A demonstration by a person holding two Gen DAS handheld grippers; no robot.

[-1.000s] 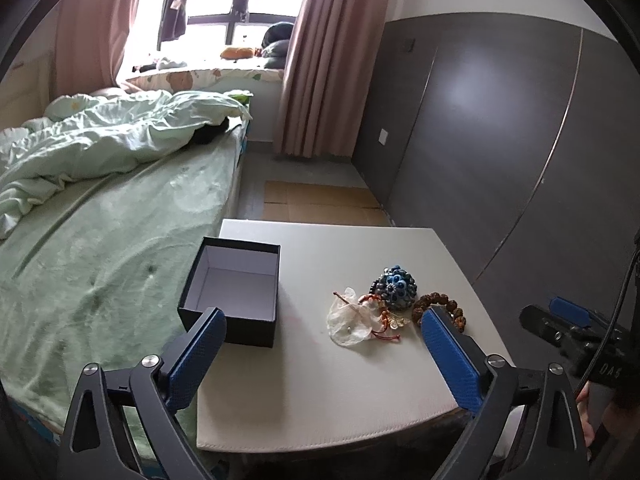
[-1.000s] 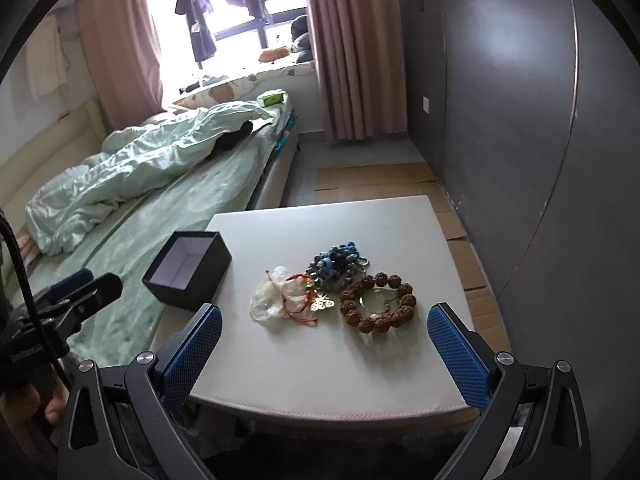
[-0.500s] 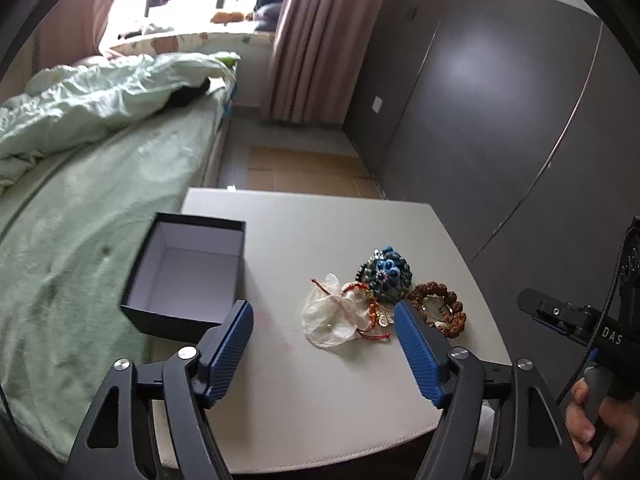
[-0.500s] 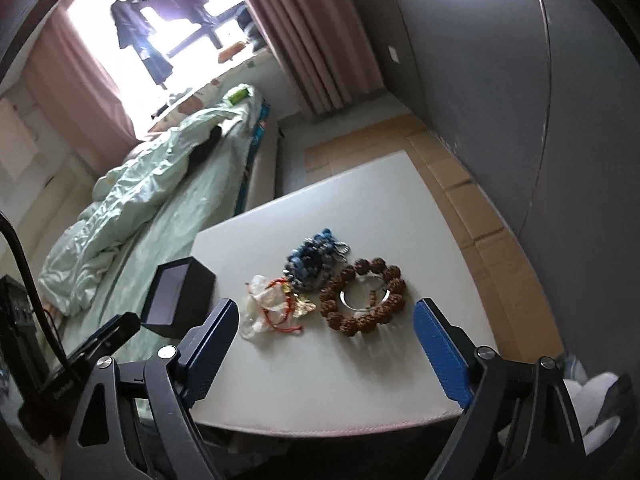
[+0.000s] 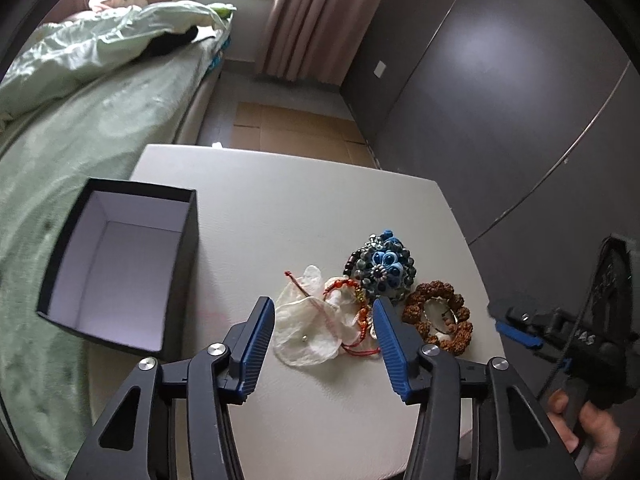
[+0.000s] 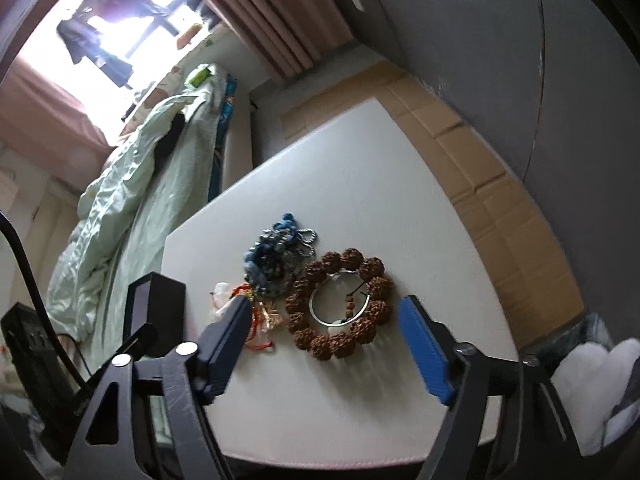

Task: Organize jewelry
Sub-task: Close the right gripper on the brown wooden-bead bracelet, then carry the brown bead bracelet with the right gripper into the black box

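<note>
Left tongs [image 5: 325, 334] angled down, spread wide around the white pouch [image 5: 310, 334]; right tongs [image 6: 326, 326] tilted, wide open, framing the brown bead bracelet [image 6: 340, 304] on the surface [image 6: 360, 184].

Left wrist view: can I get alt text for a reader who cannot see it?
The open left gripper hovers over a white pouch tangled with a red cord bracelet on a white table. An open black box sits left; a blue beaded piece and brown bead bracelet lie right.
</note>
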